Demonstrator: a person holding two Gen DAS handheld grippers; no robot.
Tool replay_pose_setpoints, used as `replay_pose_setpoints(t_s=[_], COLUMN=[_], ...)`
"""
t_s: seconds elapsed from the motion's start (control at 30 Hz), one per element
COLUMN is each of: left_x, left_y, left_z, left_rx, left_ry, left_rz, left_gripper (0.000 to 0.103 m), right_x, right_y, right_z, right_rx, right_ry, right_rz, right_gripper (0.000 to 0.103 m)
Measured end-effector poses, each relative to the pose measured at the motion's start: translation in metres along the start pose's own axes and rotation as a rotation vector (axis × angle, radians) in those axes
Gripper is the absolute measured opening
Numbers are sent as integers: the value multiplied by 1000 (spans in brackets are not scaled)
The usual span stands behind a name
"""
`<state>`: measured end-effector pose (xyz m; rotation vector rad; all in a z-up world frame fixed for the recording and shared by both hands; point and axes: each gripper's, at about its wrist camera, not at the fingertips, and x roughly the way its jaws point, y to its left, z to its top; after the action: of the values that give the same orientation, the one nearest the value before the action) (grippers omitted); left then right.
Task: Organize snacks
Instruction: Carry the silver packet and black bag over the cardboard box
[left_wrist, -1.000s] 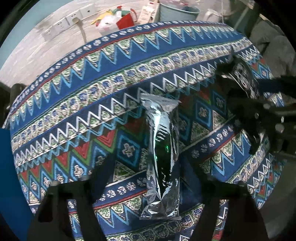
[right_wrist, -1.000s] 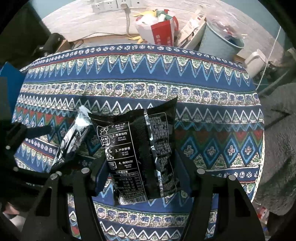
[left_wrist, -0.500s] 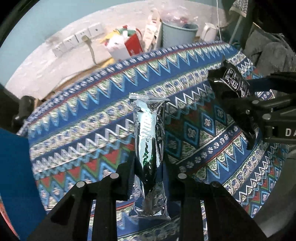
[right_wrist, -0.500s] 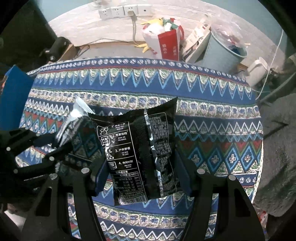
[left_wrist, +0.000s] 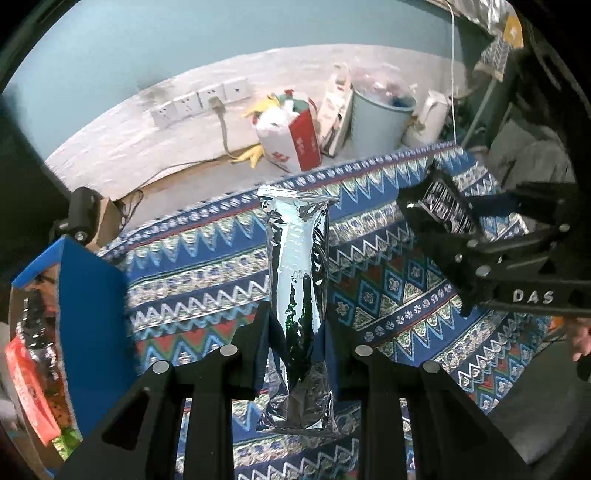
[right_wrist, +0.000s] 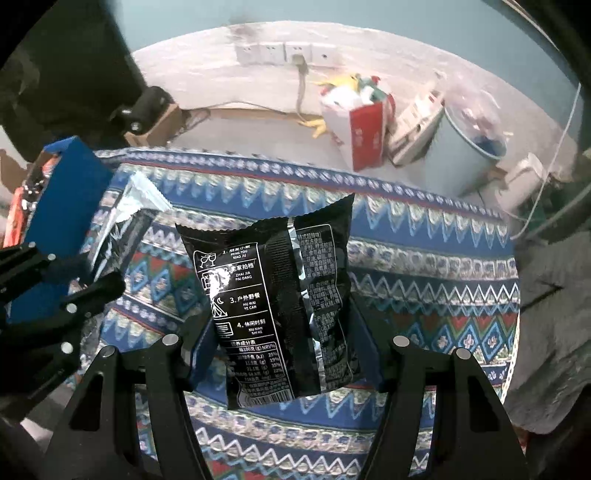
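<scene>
My left gripper (left_wrist: 297, 328) is shut on a long silver foil snack pack (left_wrist: 299, 280), which hangs upright in the air above the patterned tablecloth (left_wrist: 207, 273). My right gripper (right_wrist: 284, 332) is shut on a black snack bag with white print (right_wrist: 273, 295), also lifted off the cloth. In the left wrist view the right gripper (left_wrist: 476, 251) shows at the right with its black bag (left_wrist: 443, 199). The right wrist view shows the left gripper (right_wrist: 88, 273) at the left with the silver pack (right_wrist: 122, 221).
A blue box (left_wrist: 88, 325) at the table's left edge holds several snack packs (left_wrist: 33, 369), among them an orange one. Beyond the table's far edge are a red and white bag (right_wrist: 362, 125), a pale bin (right_wrist: 469, 147), wall sockets (right_wrist: 284, 51) and a cable.
The left gripper shut on the silver pack and lifted it off the cloth. The right gripper rose too with its black bag, so more of the floor and wall is in view.
</scene>
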<state>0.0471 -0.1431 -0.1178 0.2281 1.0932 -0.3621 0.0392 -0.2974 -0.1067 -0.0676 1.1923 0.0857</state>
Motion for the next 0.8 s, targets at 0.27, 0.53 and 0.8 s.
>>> replay_pose_setpoints(t_s=[0.27, 0.53, 0.8], left_x=[-40, -66, -87], left_y=[37, 75, 113], left_z=[-10, -26, -43], left_rx=[-59, -99, -142], left_ry=[-39, -77, -105], left_rz=[2, 33, 46], left_gripper=[26, 26, 26], right_x=[-17, -29, -33], right_y=[35, 78, 125], right_z=[9, 20, 32], right_rx=[-49, -117, -188], right_ry=[-39, -62, -75], right_rz=[30, 74, 108], right_gripper=[64, 64, 64])
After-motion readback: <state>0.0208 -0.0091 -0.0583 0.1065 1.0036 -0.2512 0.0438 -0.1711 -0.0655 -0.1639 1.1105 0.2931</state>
